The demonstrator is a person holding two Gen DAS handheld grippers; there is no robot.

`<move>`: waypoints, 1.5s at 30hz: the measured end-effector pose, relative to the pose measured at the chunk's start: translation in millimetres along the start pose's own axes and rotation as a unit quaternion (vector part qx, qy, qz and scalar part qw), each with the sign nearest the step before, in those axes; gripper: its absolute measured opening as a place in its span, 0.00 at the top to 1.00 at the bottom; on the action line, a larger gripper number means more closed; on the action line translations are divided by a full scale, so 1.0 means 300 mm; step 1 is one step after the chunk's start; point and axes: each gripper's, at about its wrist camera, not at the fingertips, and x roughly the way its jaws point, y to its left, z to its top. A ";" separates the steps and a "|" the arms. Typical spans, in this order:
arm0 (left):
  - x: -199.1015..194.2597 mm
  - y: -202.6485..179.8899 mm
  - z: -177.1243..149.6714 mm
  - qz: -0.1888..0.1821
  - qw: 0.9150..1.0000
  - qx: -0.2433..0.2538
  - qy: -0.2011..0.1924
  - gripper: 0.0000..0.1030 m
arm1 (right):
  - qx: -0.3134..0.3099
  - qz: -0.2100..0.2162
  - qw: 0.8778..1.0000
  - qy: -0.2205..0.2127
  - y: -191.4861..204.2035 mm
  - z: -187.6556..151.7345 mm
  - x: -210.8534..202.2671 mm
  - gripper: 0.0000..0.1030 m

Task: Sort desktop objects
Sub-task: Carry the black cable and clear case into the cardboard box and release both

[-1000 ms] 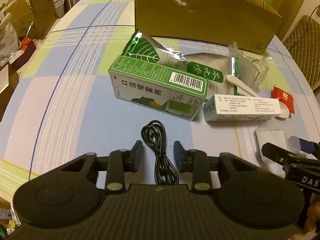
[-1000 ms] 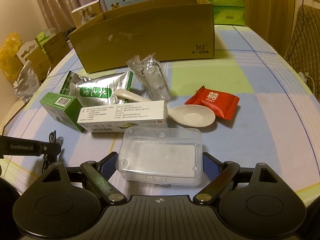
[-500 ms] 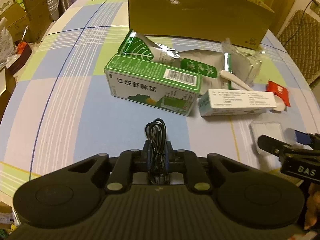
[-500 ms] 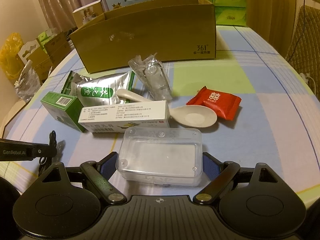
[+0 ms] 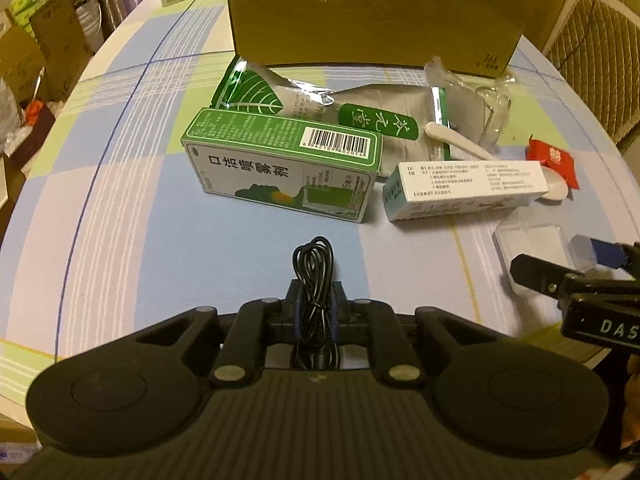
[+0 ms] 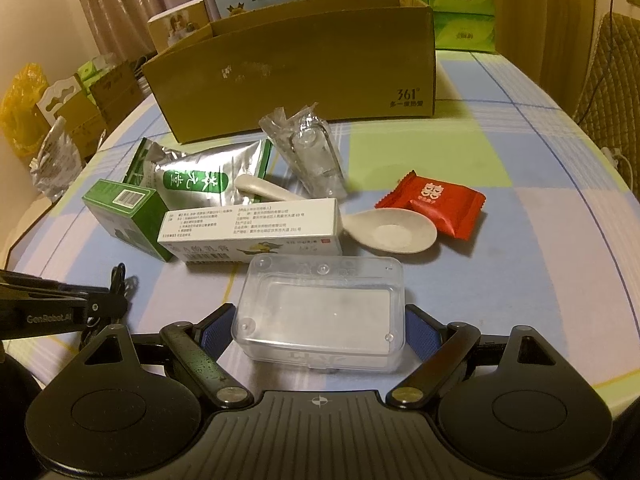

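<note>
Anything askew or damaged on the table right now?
Nothing spilled or broken. The silver pouch is crumpled and leans on the green box; the spoon has its handle tucked behind the white carton. Just unsorted clutter.

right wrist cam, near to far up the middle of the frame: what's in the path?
Clear plastic box between the right tongs → white medicine carton → crinkled clear packet → cardboard box.
</note>
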 end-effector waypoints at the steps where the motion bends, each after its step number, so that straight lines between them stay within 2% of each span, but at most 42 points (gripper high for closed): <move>1: 0.001 -0.004 0.001 0.004 1.000 0.005 -0.001 0.88 | -0.002 0.000 1.000 0.000 0.001 0.000 0.000 0.17; 11: -0.007 -0.022 0.009 0.007 1.000 0.020 -0.001 0.91 | -0.005 -0.005 1.000 -0.011 0.002 0.003 -0.020 0.17; 28: -0.137 -0.006 0.045 -0.039 0.998 -0.020 -0.041 0.92 | -0.003 -0.014 0.999 -0.052 0.017 0.049 -0.140 0.17; 36: -0.210 -0.009 0.106 -0.049 0.996 -0.017 -0.070 0.92 | -0.011 -0.009 0.996 -0.085 0.030 0.128 -0.193 0.17; 45: -0.269 -0.024 0.228 -0.066 0.993 -0.009 -0.101 0.92 | -0.028 -0.004 0.992 -0.121 0.033 0.269 -0.226 0.17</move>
